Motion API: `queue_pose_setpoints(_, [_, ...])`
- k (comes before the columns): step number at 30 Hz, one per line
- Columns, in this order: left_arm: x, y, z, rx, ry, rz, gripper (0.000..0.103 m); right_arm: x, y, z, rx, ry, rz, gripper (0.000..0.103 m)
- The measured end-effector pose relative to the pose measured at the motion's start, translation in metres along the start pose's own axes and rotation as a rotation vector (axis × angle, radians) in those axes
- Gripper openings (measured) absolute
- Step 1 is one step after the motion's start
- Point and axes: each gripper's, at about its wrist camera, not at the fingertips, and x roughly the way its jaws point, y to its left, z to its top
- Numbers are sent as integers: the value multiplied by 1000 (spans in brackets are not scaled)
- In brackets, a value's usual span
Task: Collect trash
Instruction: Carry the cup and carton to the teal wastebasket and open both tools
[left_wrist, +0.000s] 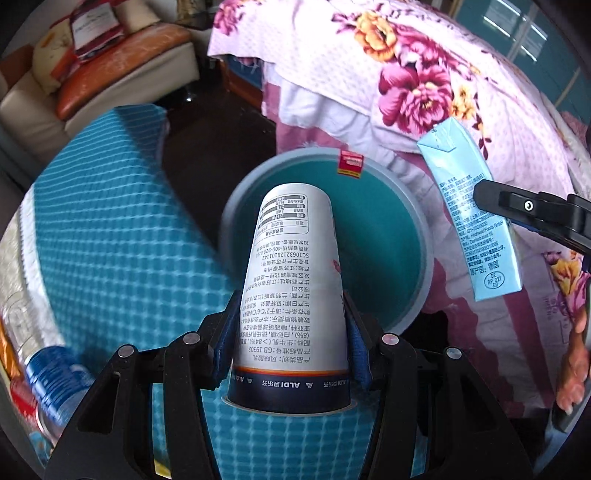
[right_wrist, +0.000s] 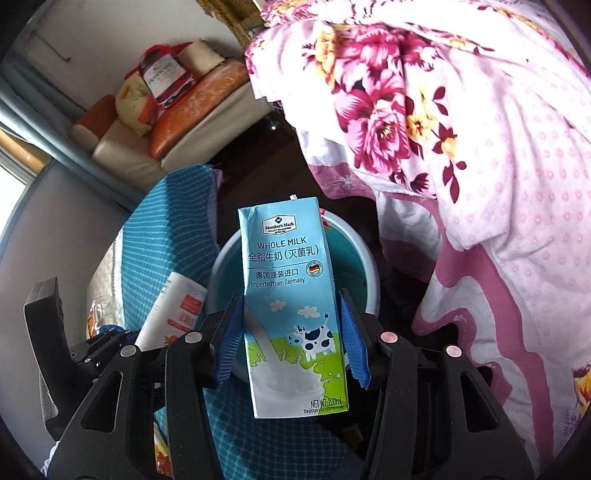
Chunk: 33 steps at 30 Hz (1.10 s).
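Note:
My left gripper (left_wrist: 290, 339) is shut on an upside-down white yogurt cup (left_wrist: 291, 288) with a dark rim, held above the near rim of a round teal bin (left_wrist: 388, 236). My right gripper (right_wrist: 291, 336) is shut on a light-blue whole-milk carton (right_wrist: 291, 306), held upright over the same bin (right_wrist: 354, 269). In the left wrist view the carton (left_wrist: 476, 221) and the right gripper's finger (left_wrist: 517, 206) show at the right, beyond the bin's rim. In the right wrist view the yogurt cup (right_wrist: 173, 310) shows at the left.
A teal checked cloth (left_wrist: 110, 240) covers a surface to the left, with a blue-labelled bottle (left_wrist: 51, 380) at its edge. A floral quilt (left_wrist: 424, 81) covers the bed at the right. A sofa with cushions (left_wrist: 110, 74) stands behind. Dark floor surrounds the bin.

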Motion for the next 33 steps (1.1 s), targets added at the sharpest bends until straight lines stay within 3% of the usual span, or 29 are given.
queue_pose_setpoints(3, [10,-5,1,24,10,8,53,10,-2,2,2,19,-3,47])
queue_pose_setpoints(5, [17,-6,2,23,18,9,65,16,-2,3,3,28,-5,47])
queue_pose_setpoints(10, [17,-5,1,10,-4,28,81,25,0,2,2,48,-10,47])
queue_pose_setpoints(17, [-8,10,-7,-20,-56,25,90,31,7,3,-11,57,-13,47])
queue_pose_setpoints(27, [-38,38,-24,-98,-90,-7,94,46,25,2,-42,96,-43,49])
queue_pose_setpoints(28, [-40,39,-27,-101,-92,-11,94,47,27,1,-44,101,-46,51])
queue_pose_setpoints(30, [-42,41,-31,-105,-92,-13,94,49,32,0,-42,111,-45,66])
queue_pose_setpoints(33, [-47,45,-39,-114,-94,-23,94,46,41,-3,-59,102,-57,72])
